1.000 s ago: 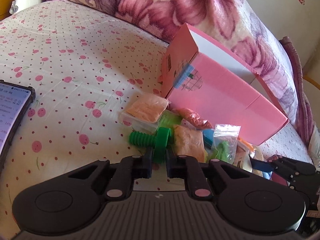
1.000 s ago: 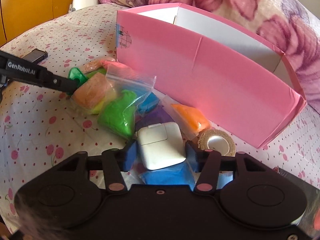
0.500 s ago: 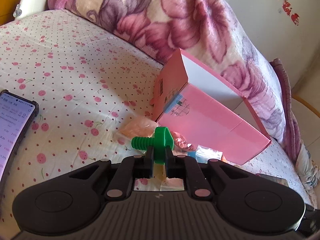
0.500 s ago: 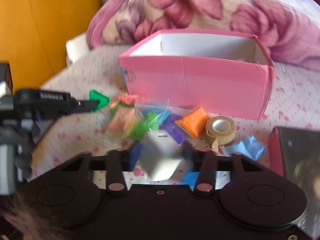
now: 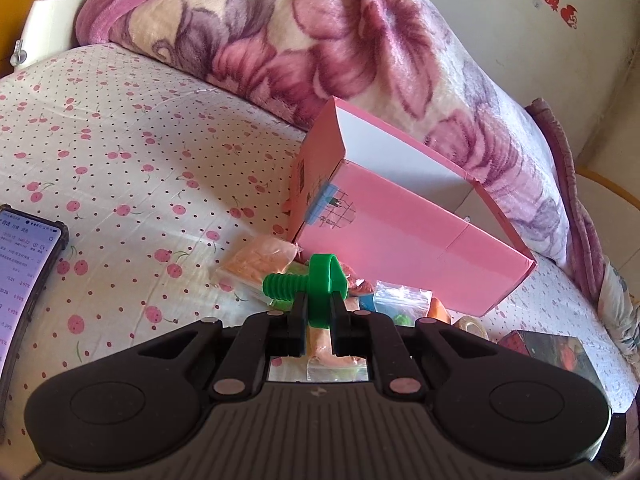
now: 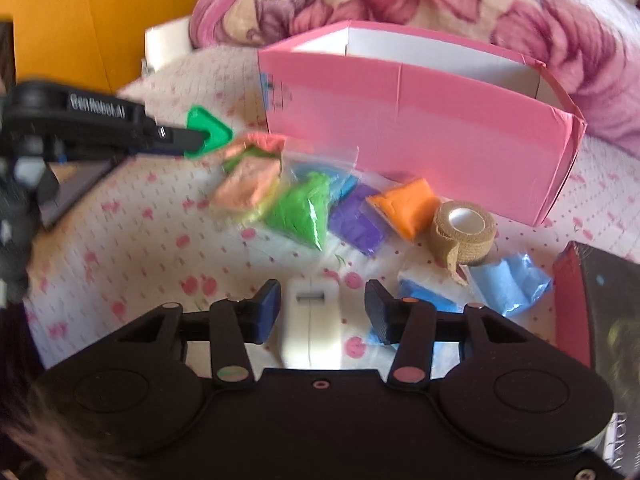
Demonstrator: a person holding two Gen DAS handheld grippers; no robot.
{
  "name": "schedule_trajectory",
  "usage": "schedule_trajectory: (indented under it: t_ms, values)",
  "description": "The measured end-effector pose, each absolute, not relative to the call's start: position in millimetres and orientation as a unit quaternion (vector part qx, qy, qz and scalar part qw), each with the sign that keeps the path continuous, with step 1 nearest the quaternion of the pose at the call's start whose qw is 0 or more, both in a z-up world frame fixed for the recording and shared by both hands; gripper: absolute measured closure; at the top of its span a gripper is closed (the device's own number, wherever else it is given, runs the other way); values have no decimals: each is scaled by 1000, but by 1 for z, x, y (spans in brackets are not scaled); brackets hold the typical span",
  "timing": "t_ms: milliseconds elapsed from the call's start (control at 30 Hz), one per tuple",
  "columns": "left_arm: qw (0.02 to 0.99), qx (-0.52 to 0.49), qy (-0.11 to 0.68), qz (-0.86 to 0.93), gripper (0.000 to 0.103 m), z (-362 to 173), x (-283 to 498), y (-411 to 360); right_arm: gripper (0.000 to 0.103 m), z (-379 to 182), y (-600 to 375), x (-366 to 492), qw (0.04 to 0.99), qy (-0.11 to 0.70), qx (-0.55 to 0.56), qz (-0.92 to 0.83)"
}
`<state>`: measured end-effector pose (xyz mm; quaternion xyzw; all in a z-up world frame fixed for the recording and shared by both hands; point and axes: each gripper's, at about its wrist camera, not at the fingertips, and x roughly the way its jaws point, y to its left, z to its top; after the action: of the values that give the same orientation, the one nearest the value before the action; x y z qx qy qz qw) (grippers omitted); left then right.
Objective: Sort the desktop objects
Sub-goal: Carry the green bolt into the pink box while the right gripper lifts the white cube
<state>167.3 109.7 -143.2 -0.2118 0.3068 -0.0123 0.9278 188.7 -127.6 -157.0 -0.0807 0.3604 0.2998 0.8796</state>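
Observation:
My left gripper (image 5: 319, 314) is shut on a green plastic bolt (image 5: 316, 286), held above the pile of clay bags; it also shows in the right wrist view (image 6: 208, 132). A pink open box (image 5: 400, 240) stands behind the pile, also in the right wrist view (image 6: 420, 136). My right gripper (image 6: 322, 308) holds a white charger (image 6: 310, 324) between its jaws, lifted over the sheet; the left pad touches it, a gap shows on the right. Bags of orange (image 6: 406, 204), green (image 6: 300, 212) and purple clay (image 6: 356, 220) lie before the box.
A tan tape roll (image 6: 464, 232) and blue bags (image 6: 508, 284) lie at right. A dark book (image 6: 604, 320) lies at far right. A phone (image 5: 24, 272) lies at left on the cherry-print sheet. A floral blanket (image 5: 320, 40) lies behind the box.
My left gripper lifted the green bolt up off the pile. My right gripper lifted the white charger off the bags and pulled back; the pile looks farther away now.

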Motion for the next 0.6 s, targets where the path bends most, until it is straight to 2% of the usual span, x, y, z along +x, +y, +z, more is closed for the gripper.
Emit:
schedule_trajectory:
  t_ms: [200,233,267,600]
  values:
    - [930,-199,309,-6,93,-142,164,108,58,-156,-133,179,880,357,-72,305]
    - [930,-198,310,-6,93,-141,164,108,70,-155,-135,180,881,355,-63,308]
    - [929,-199,311,-7,93,-140,164,107,76,-155,-137,180,882,352,-54,310]
    - [933,-181,312,-9,93,-112,162,99,76,-150,-153,183,887,320,34,332]
